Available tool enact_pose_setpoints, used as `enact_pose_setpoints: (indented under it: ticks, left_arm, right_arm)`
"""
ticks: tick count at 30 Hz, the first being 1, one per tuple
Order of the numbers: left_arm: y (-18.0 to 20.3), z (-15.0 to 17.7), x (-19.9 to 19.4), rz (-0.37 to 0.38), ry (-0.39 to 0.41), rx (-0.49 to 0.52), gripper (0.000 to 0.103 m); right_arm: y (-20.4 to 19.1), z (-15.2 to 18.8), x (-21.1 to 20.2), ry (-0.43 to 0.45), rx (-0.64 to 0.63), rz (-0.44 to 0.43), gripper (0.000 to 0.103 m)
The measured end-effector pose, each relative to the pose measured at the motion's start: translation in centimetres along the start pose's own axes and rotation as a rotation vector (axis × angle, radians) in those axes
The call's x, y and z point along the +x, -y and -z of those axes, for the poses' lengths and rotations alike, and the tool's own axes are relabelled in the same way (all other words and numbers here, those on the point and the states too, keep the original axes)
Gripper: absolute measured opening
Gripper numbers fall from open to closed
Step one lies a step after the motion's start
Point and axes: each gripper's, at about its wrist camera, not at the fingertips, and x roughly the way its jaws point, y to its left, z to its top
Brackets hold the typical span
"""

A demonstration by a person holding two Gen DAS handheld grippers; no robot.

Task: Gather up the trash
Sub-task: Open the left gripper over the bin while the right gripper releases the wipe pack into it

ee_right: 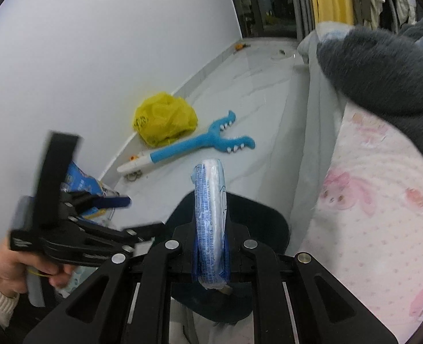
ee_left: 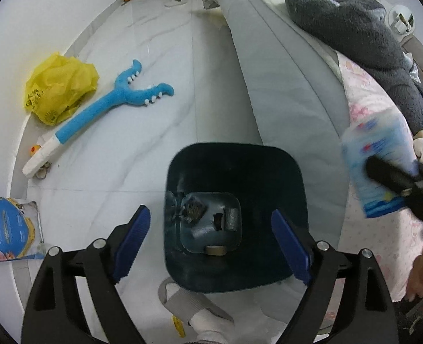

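- Trash, a flat blue-and-white plastic wrapper (ee_right: 210, 220), stands edge-on at lower centre of the right wrist view, pinched between the closed fingers of the right claw (ee_right: 210, 253); in the left wrist view it appears blurred at the right edge.
- Dark teal plastic waste bin (ee_left: 234, 172) stands on the white marble-patterned floor (ee_left: 154, 132), at lower centre of the left wrist view, with crumpled scraps at its bottom; the wrapper lies in front of its rim in the right wrist view.
- Left claw (ee_left: 211, 246), blue-padded, is spread wide with nothing between its fingers, framing the bin opening.
- Crumpled yellow plastic bag (ee_left: 60, 89) lies at left against the white wall, just beside a blue plush fork-shaped toy (ee_left: 119, 103).
- Blue printed pouch (ee_left: 7, 229) lies at lower left.
- Pink-patterned bedding (ee_right: 383, 200) fills the right side, with a dark grey fleece blanket (ee_left: 352, 31) above it.
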Motion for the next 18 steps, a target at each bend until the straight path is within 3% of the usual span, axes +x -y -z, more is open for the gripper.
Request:
enact_pose_setpoints:
  ticks: [18]
  left_arm:
    - [-1.3,-0.6,-4.9,0.037,0.214,0.024,0.081]
  right_arm:
    - [-1.3,2.8,7.4,-0.225,0.028,0.022,0.013]
